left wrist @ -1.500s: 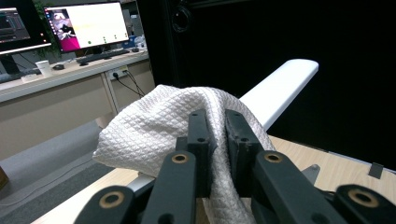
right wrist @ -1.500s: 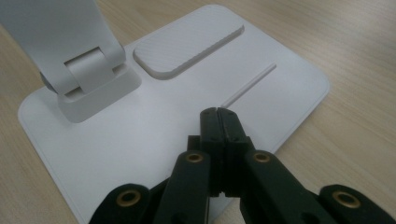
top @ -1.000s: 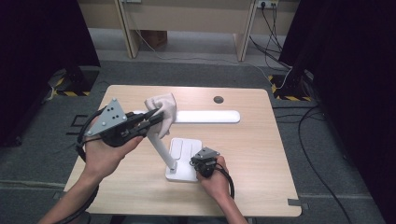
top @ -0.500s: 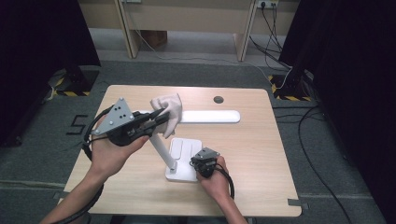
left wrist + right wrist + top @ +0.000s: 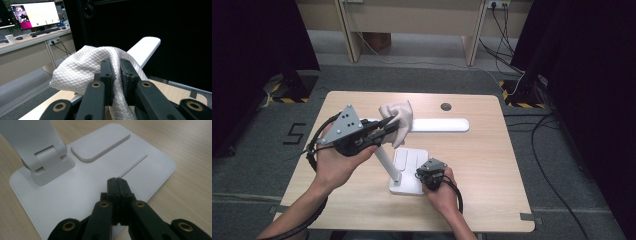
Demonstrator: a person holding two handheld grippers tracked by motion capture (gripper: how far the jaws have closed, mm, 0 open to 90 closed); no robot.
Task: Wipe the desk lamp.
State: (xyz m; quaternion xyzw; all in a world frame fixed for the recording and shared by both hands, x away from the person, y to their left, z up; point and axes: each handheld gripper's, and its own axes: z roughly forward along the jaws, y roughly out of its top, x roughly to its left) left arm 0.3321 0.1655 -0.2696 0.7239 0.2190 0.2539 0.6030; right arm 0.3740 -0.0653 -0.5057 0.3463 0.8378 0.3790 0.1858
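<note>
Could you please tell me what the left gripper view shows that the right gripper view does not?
Left gripper view alone: the left tongs shut on a white quilted cloth, draped over the lamp's head, with a lit monitor on a desk behind.

Right gripper view alone: the right tongs, shut with nothing between them, tips on the lamp's base, near its hinge and a ribbed pad.

Both: the white lamp and the wooden table.

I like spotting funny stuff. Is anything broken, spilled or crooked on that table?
Nothing looks broken or spilled. The white desk lamp stands upright on the wooden table. The left gripper pinches a white quilted cloth against the lamp's head, as if wiping it. The right gripper, shut, presses on the lamp's base.
</note>
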